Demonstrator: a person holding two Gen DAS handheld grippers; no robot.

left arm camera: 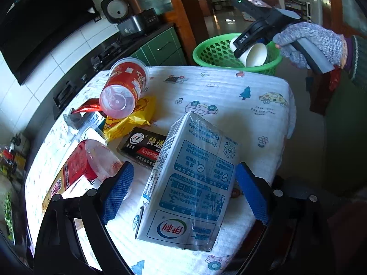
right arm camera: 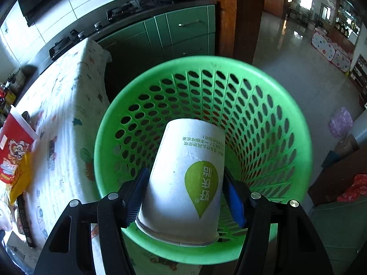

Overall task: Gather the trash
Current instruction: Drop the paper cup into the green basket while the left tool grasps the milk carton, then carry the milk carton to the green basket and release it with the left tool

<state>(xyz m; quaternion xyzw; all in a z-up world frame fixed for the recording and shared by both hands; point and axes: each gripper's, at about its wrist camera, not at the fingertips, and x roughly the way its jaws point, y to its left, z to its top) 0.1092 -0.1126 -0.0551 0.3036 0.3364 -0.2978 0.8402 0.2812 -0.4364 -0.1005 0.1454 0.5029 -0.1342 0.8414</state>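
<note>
1. Left wrist view: the left gripper [left arm camera: 184,192] has its fingers spread wide, one on each side of a milk carton [left arm camera: 190,181] that stands on the table [left arm camera: 252,114]. I cannot tell if the pads touch the carton.
2. Behind the carton lie a red cup [left arm camera: 125,87] on its side, a yellow wrapper [left arm camera: 130,119] and a black box [left arm camera: 143,146].
3. At the far edge, a gloved hand [left arm camera: 314,43] holds the right gripper [left arm camera: 246,48] over the green basket [left arm camera: 206,52].
4. Right wrist view: the right gripper pinches a white paper cup [right arm camera: 183,183], tilted with its bottom pointing down into the basket, which stands just beside the table.
</note>
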